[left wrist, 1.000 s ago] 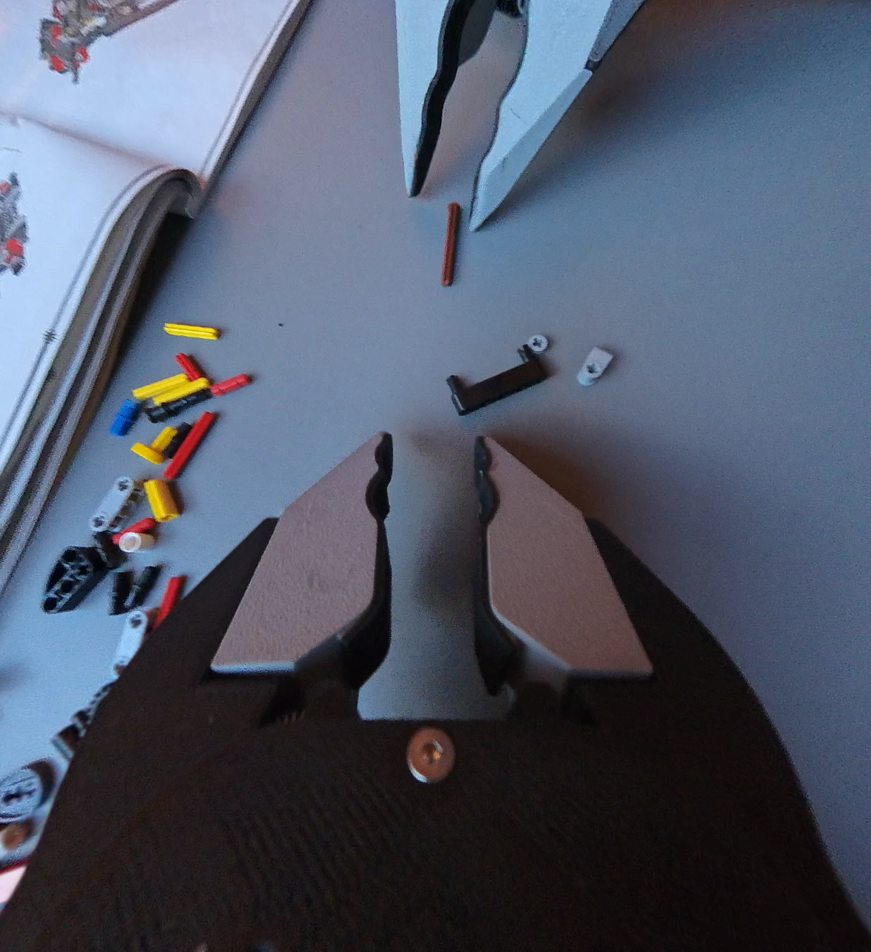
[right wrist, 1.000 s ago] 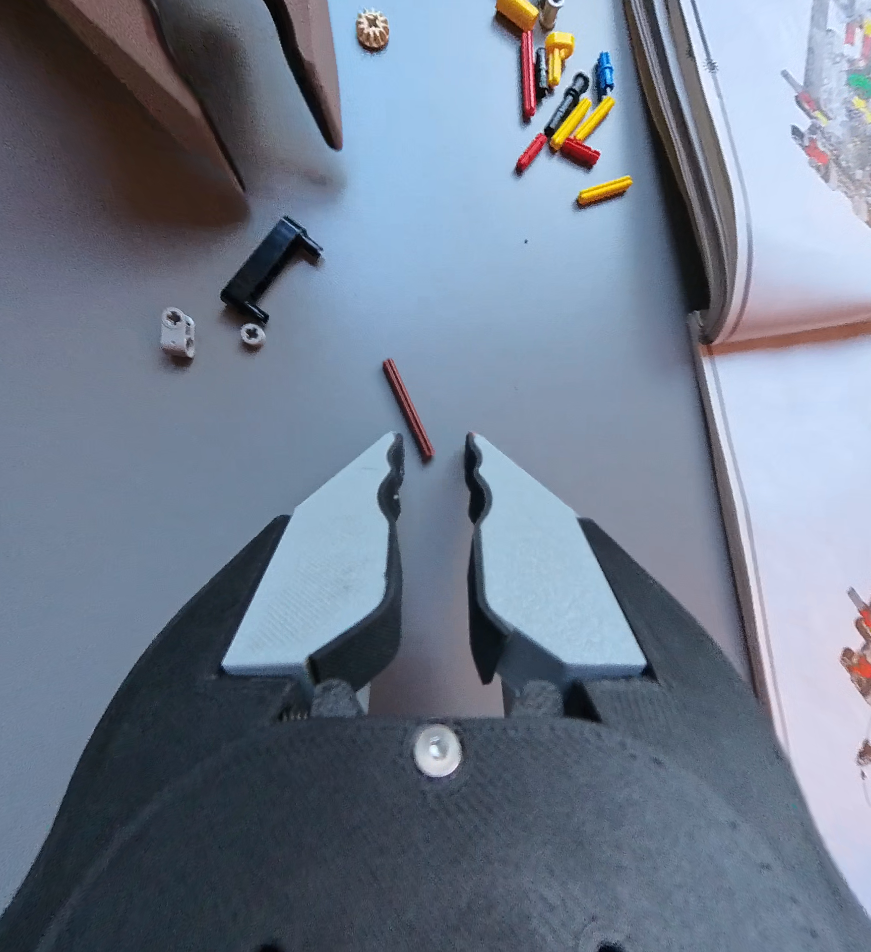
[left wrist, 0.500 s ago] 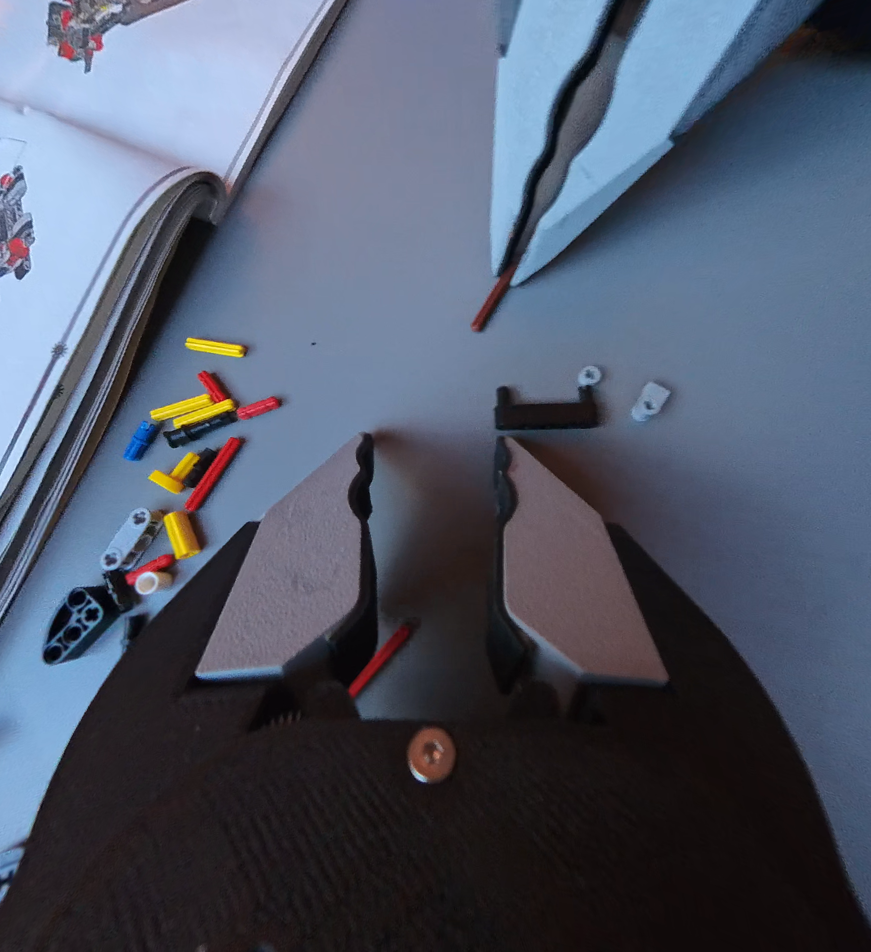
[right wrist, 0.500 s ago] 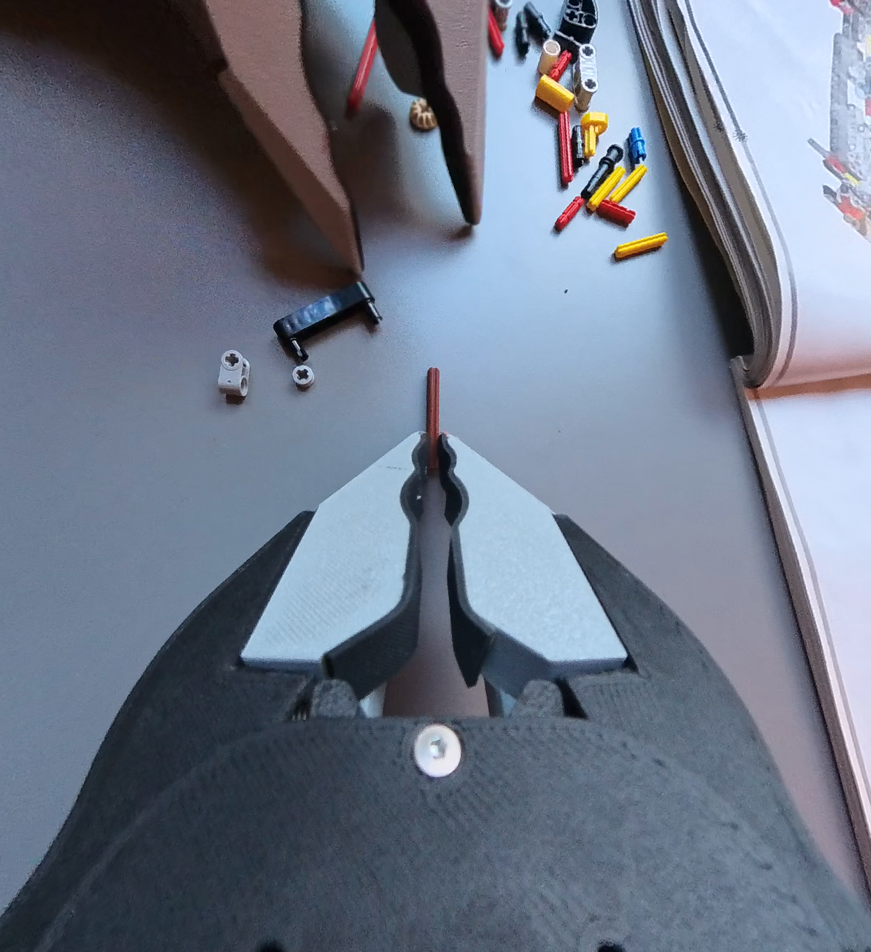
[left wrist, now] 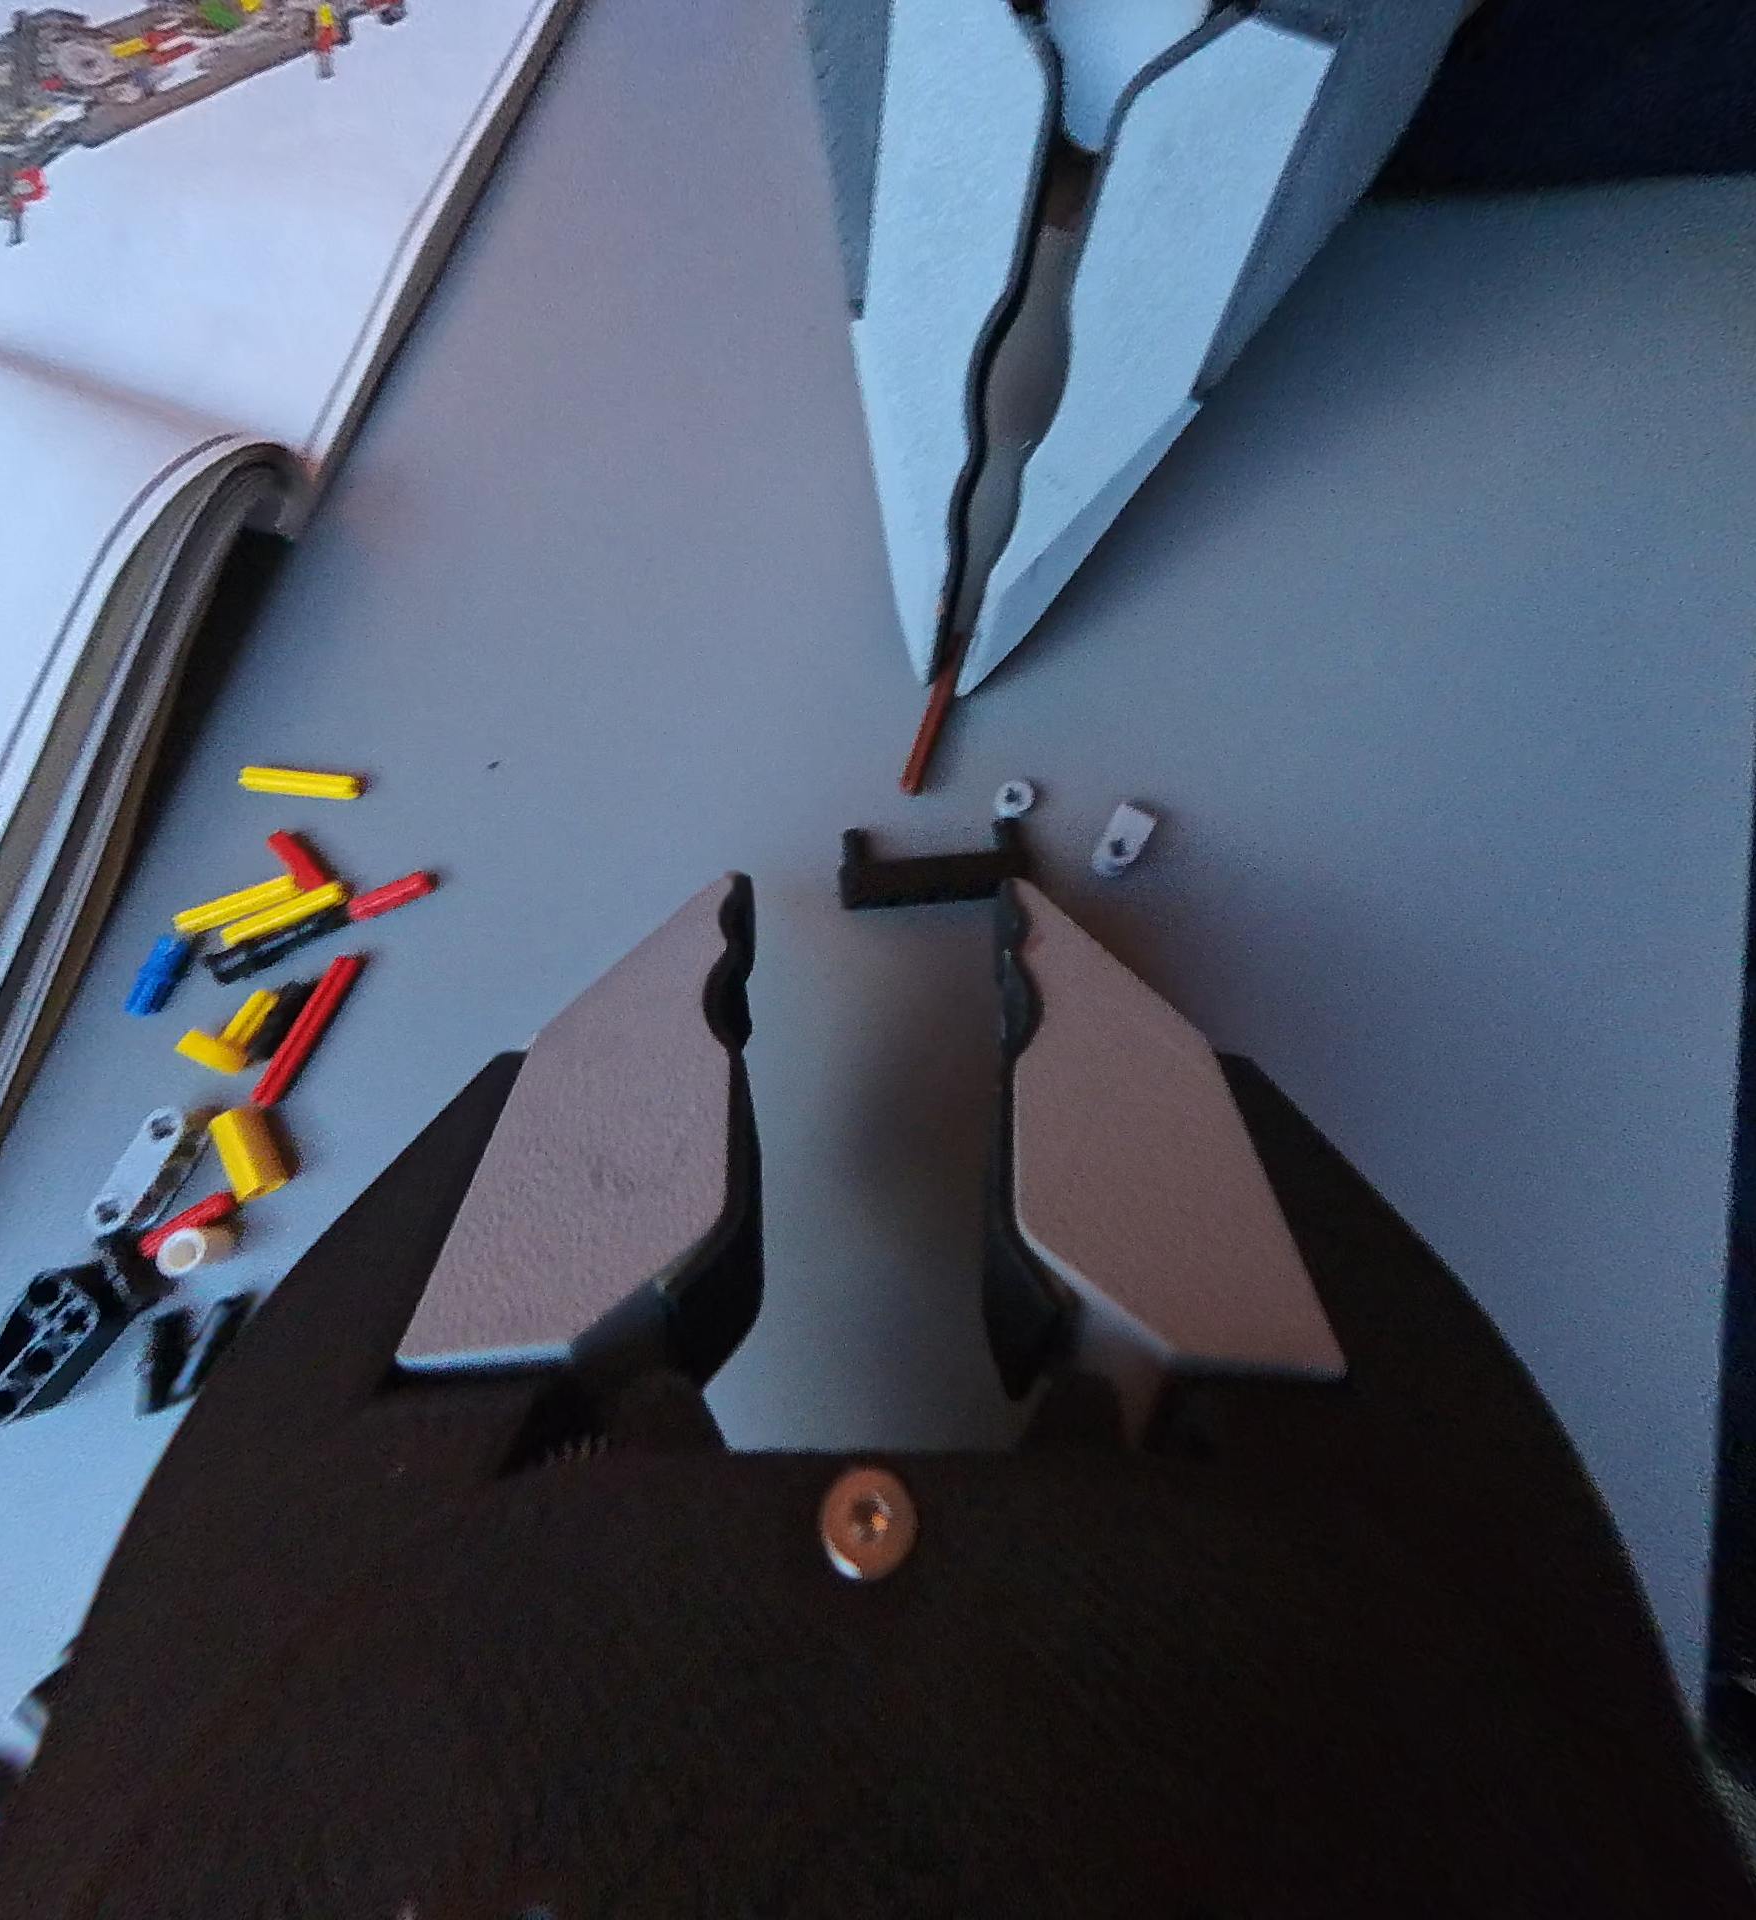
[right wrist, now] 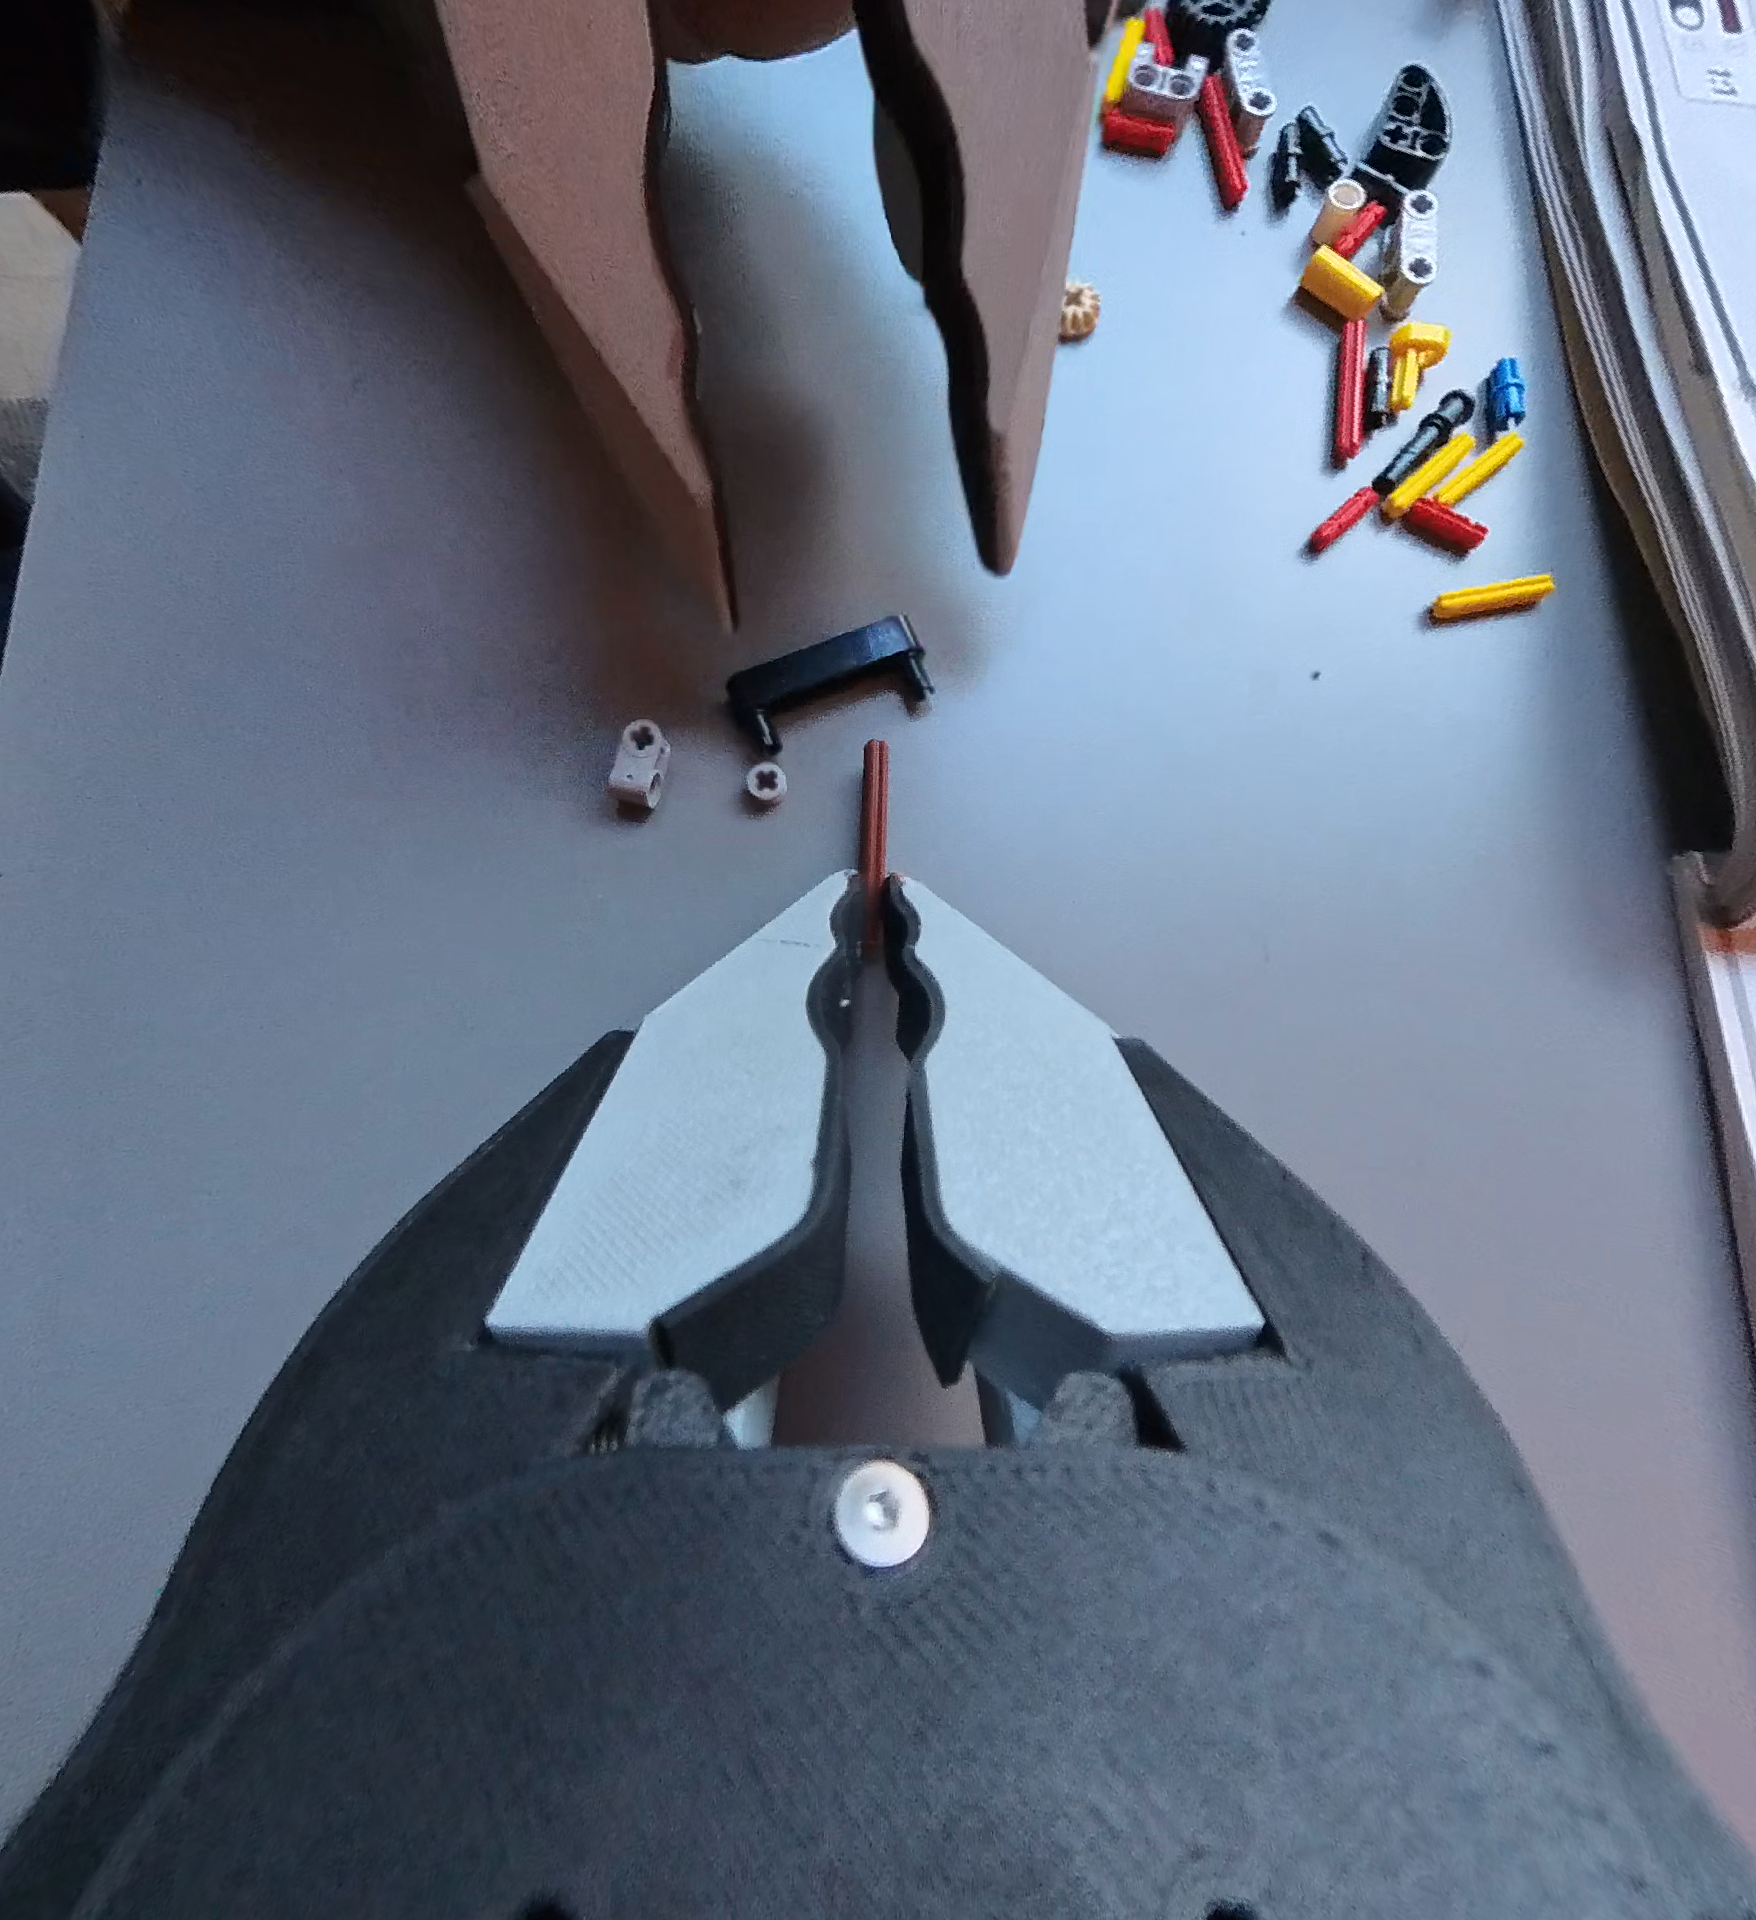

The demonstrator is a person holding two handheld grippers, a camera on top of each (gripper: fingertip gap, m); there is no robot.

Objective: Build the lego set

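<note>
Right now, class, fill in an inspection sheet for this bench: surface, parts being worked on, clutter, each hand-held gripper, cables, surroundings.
Surface: matte grey tabletop.
Parts: thin reddish-brown plastic axle; black plastic bracket with two pins; two small pale grey connectors beside it.
Clutter: loose yellow, red, black and blue plastic pins.
Left hand-held gripper: open, nothing between its fingers, bracket just ahead.
Right hand-held gripper: shut on the axle, pads pressing.
Cables: nothing seen.
Surroundings: open paper instruction booklet.
</note>
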